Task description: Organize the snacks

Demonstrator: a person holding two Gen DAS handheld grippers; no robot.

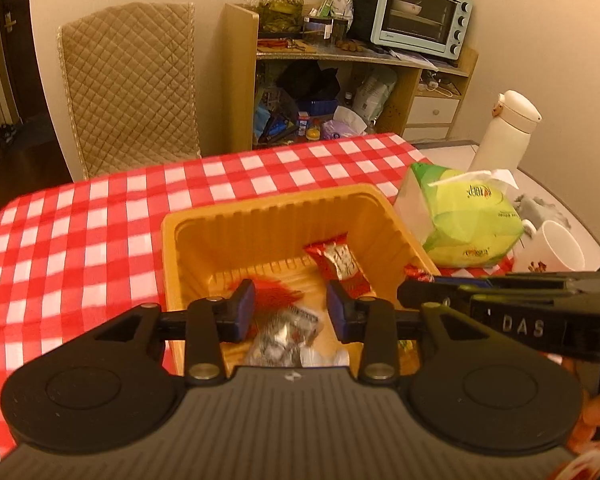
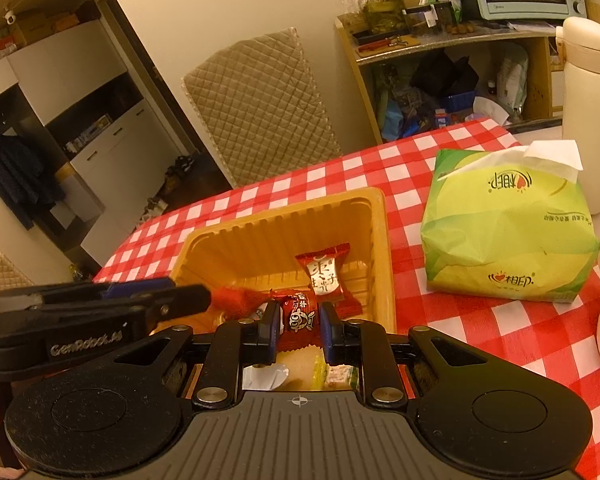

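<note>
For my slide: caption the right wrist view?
Right claw shut on a red snack packet over the yellow tray.

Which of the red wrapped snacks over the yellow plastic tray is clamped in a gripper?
The small red snack packet with a cartoon face, pinched by the right gripper. The larger red packet lies loose in the tray.

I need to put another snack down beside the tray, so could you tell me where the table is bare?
The checked cloth left of and behind the yellow tray is bare. To the right, the tissue pack, white mug and flask crowd it. Both grippers hang over the tray.
</note>
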